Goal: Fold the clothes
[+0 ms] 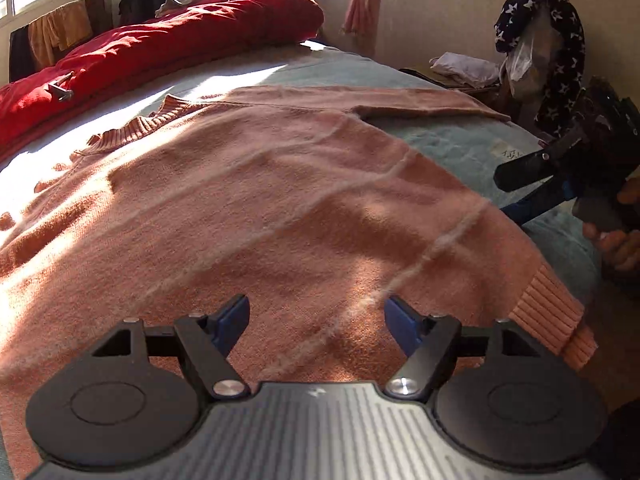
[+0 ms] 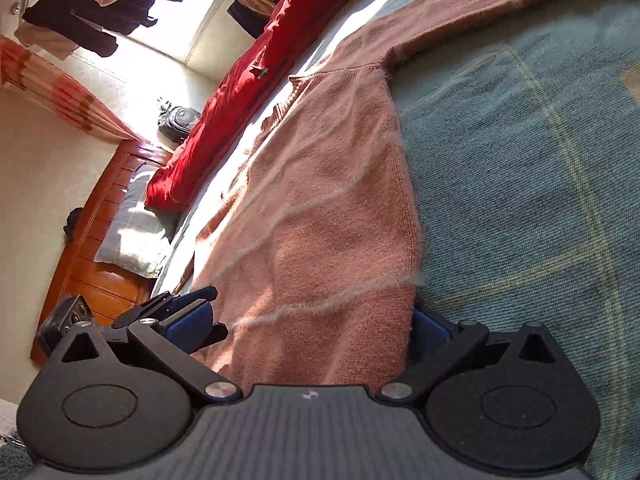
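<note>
A salmon-pink knit sweater (image 1: 260,200) with thin pale stripes lies spread flat on the bed, neck toward the far left and one sleeve (image 1: 400,100) stretched out to the right. My left gripper (image 1: 316,316) hovers open just over the sweater's lower part, near the ribbed hem (image 1: 556,312), with nothing between its fingers. My right gripper (image 1: 516,194), held by a hand (image 1: 620,240), is at the sweater's right side edge. In the right wrist view the right gripper (image 2: 308,324) is open wide and the sweater (image 2: 332,200) edge lies between its fingers.
The bed is covered by a blue-green blanket (image 2: 520,160). A red duvet (image 1: 160,48) runs along the far side. A pillow (image 2: 132,224) and wooden headboard (image 2: 92,240) are at one end. A star-patterned dark scarf (image 1: 560,40) and pale folded cloth (image 1: 464,68) sit at the right.
</note>
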